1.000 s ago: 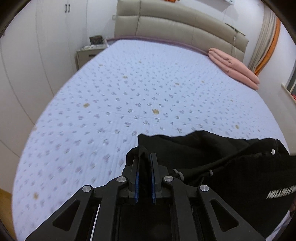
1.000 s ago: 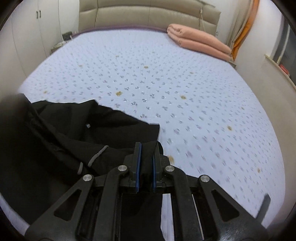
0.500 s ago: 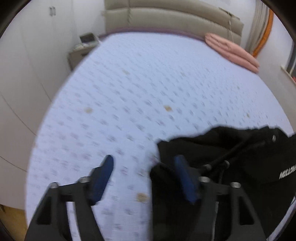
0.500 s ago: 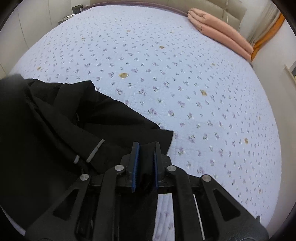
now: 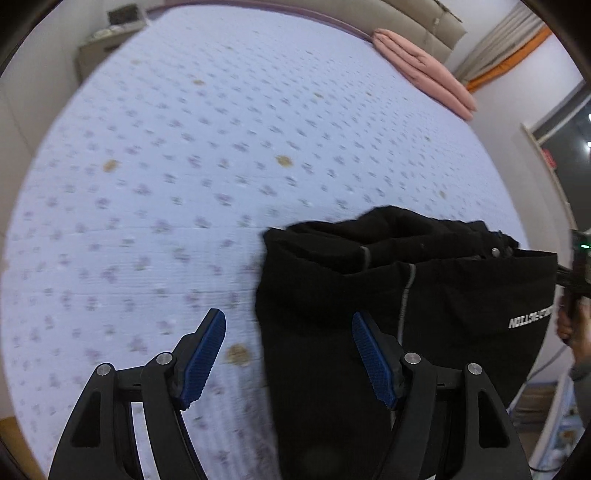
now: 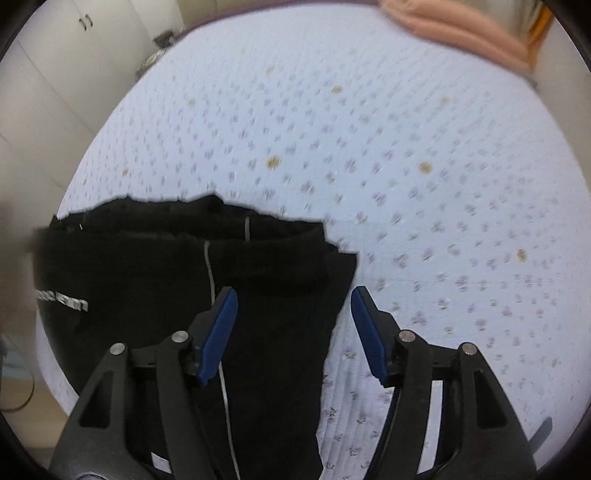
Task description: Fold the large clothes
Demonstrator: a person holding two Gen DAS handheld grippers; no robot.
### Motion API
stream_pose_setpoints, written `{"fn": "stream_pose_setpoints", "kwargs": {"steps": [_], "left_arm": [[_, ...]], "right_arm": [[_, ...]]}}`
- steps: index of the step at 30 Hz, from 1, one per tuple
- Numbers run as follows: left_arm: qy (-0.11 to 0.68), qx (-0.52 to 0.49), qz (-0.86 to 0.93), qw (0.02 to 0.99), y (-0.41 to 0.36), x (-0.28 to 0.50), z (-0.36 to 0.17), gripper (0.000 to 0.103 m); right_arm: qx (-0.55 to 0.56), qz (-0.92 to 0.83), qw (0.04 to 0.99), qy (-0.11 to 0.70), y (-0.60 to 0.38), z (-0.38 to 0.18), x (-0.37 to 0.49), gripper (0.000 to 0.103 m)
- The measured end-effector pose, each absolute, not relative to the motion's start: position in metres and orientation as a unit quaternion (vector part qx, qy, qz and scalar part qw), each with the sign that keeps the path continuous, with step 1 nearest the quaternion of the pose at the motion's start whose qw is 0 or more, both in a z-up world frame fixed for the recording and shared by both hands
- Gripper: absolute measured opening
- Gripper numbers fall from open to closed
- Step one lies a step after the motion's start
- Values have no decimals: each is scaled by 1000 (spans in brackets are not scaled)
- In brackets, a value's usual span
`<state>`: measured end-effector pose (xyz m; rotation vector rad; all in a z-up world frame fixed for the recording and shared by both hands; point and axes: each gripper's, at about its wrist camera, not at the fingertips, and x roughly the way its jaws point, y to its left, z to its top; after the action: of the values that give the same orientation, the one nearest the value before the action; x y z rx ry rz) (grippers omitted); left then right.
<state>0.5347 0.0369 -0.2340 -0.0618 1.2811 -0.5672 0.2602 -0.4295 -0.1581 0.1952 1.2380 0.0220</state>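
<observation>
Lately released: black garment (image 5: 369,295), folded near the bed (image 5: 184,166) edge, lies free as left gripper (image 5: 288,354) stands spread and right gripper (image 6: 293,332) jaws are opening, so this fold looks laid.

Garment (image 5: 461,295) black, white lettering on it, thin grey stripe down a seam. Bedspread (image 5: 221,147) pale lavender, small purple floral print, a few tan-brown spots. Folded blanket (image 5: 424,70) at far edge salmon pink. Headboard (image 5: 417,22) beige. Curtain (image 5: 506,55) grey with orange edge. Gripper pads (image 5: 203,358) blue, textured; frames black.
</observation>
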Motion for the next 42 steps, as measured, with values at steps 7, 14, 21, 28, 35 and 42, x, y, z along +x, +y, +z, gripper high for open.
{"fn": "stream_pose_setpoints", "kwargs": {"steps": [7, 14, 21, 28, 35, 42], "left_arm": [[618, -43, -312, 720, 17, 551, -264, 73], [617, -86, -310, 719, 17, 562, -276, 66], [576, -61, -298, 759, 18, 544, -237, 11], [493, -89, -290, 815, 36, 554, -152, 11], [528, -50, -222, 818, -5, 622, -208, 11], [588, -13, -189, 786, -27, 626, -288, 14]], "right_arm": [[87, 47, 810, 578, -429, -197, 294, 74], [133, 98, 798, 579, -432, -212, 304, 15], [43, 24, 837, 546, -421, -178, 282, 7], [2, -46, 870, 491, -436, -109, 282, 5], [-57, -100, 857, 502, -437, -157, 358, 5], [-78, -119, 793, 592, -437, -275, 381, 6]]}}
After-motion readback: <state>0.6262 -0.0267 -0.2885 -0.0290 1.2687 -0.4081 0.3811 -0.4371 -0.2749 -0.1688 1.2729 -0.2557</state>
